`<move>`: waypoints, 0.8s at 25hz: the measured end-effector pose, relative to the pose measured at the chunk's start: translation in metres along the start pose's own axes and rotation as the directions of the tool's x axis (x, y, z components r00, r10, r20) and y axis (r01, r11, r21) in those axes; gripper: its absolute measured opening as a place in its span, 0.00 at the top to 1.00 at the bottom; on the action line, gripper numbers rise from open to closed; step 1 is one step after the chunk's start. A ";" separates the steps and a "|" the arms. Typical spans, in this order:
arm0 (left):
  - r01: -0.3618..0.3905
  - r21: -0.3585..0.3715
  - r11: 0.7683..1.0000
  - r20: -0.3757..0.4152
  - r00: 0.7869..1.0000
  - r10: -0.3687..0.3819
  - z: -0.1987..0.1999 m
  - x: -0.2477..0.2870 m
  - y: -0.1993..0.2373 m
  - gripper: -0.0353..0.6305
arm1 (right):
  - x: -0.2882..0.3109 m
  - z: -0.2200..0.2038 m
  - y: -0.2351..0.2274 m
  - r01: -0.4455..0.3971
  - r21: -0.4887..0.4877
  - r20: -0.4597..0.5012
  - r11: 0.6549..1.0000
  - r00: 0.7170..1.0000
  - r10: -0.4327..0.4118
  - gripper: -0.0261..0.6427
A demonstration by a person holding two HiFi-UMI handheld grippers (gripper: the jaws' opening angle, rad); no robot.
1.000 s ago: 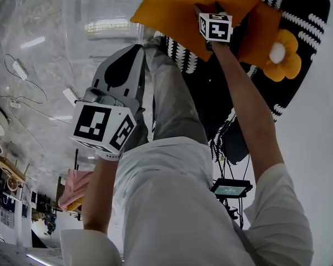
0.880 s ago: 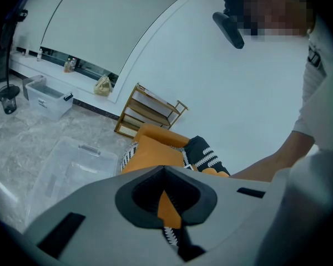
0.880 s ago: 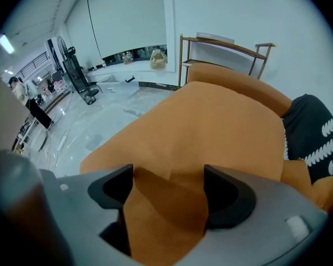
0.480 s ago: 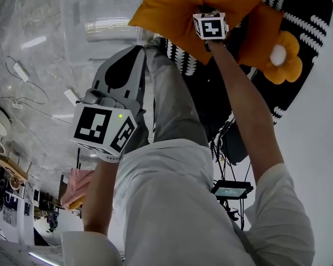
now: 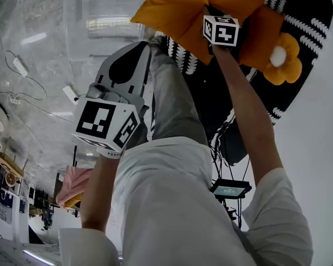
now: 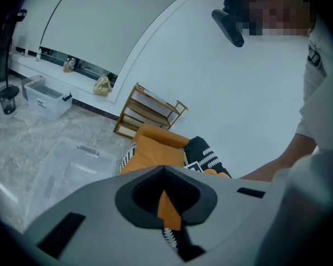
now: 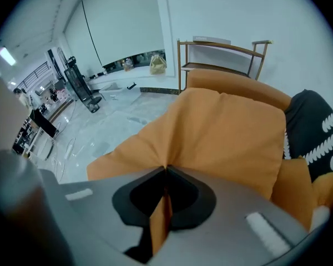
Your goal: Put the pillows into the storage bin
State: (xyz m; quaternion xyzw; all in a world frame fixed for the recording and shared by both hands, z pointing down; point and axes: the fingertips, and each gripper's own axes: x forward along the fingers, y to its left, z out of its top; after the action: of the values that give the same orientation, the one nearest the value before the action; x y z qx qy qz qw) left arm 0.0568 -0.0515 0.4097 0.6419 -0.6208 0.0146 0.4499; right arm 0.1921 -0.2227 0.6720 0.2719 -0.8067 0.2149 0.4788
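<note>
Gripper [image 7: 165, 170] just pinched pillow [image 7: 227, 132], perhaps near-edge.

**Person**
- Shirt [image 5: 172, 204]: 1, white, plain, loose fit.
- Sleeves [image 5: 277, 201]: 2, short and white. One shows a small dark print in the left gripper view, too small to read.
- Trousers [image 5: 175, 98]: 1 pair, mid grey.

**Hand-held rig**
- Left gripper [image 6: 165, 169]: matte grey moulded shell with a black spade-shaped recess behind the jaws. It has 2 black rectangular slots, 1 on each flank.
- Left cube [image 5: 106, 125]: white, with 1 black square marker per visible face.
- Right gripper [image 7: 166, 169]: same grey shell and black recess, with 2 pale rectangular insets.
- Right cube [image 5: 221, 30]: white, with black square markers.
</note>
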 end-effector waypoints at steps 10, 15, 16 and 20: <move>-0.029 -0.010 1.000 0.037 0.999 0.029 -0.007 -0.016 0.001 0.93 | -0.029 0.025 0.012 -0.061 0.008 0.077 0.998 0.995 0.060 0.94; -0.042 -0.021 0.999 0.056 0.998 0.043 -0.007 -0.027 0.009 0.94 | -0.036 0.037 0.032 -0.098 0.013 0.110 0.995 0.989 0.096 0.94; -0.046 -0.025 0.999 0.061 0.997 0.048 -0.007 -0.028 0.011 0.94 | -0.037 0.039 0.037 -0.108 0.010 0.114 0.994 0.988 0.107 0.94; -0.063 -0.045 0.997 0.081 0.995 0.066 -0.005 -0.043 0.020 0.94 | -0.042 0.046 0.070 -0.158 -0.015 0.113 0.987 0.981 0.159 0.94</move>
State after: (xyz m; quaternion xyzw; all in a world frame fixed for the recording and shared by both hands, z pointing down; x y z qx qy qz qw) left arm 0.0339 -0.0113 0.3990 0.6119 -0.6594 -0.0107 0.4366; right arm 0.1338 -0.1877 0.6083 0.2170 -0.8525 0.2340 0.4141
